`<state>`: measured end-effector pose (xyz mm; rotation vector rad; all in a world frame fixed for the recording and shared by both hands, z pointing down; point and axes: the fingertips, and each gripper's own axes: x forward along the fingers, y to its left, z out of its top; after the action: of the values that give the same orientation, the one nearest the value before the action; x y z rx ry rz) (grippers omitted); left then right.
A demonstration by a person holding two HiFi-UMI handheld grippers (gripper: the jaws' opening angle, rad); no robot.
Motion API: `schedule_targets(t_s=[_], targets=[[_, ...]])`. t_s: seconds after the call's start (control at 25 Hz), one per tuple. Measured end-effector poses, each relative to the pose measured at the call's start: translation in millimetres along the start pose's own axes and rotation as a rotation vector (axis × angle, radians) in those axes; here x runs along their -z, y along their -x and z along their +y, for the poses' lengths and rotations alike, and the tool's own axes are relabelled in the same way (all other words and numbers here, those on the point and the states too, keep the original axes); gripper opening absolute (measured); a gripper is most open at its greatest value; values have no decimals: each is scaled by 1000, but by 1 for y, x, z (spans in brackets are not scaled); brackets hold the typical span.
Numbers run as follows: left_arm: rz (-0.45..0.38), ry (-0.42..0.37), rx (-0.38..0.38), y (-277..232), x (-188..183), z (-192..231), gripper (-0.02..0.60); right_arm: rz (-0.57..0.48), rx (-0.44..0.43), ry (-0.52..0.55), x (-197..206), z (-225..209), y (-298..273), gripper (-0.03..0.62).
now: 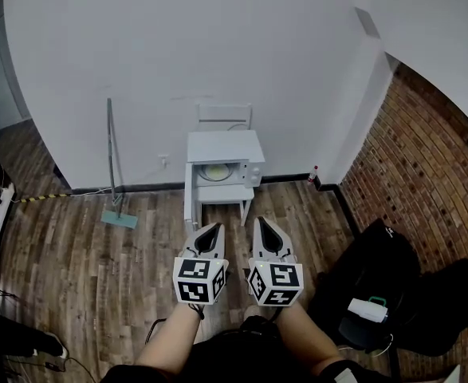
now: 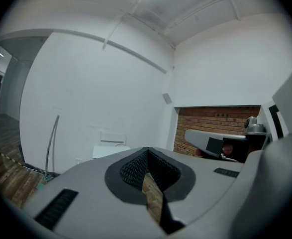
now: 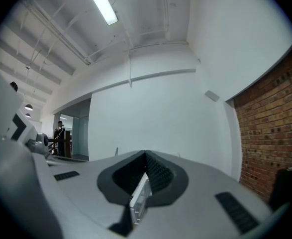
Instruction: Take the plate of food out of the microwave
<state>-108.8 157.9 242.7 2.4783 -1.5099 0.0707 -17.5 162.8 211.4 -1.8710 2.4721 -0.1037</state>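
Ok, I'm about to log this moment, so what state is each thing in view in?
microwave: door looks open, swung to the left.
plate: inside the microwave, not yet taken out.
left gripper: shut, empty, short of the microwave.
right gripper: shut, empty, short of the microwave.
mop: upright, untouched.

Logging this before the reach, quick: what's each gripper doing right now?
Left gripper: closed, holding nothing.
Right gripper: closed, holding nothing.
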Motion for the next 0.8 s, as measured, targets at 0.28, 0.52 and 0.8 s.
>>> schedule_targets(t_s=[0.28,0.52,0.8], targets=[[34,-14,-15,-52,3,16,-4,15,-20,-34,13,-27,-46,12],[41,-30,-40,-123,-14,28,-3,29,-44,-45,10,-70,-115,12],[49,-5,-84,-203,-27,42,-3,49,-94,-54,8,-116,-188,12]])
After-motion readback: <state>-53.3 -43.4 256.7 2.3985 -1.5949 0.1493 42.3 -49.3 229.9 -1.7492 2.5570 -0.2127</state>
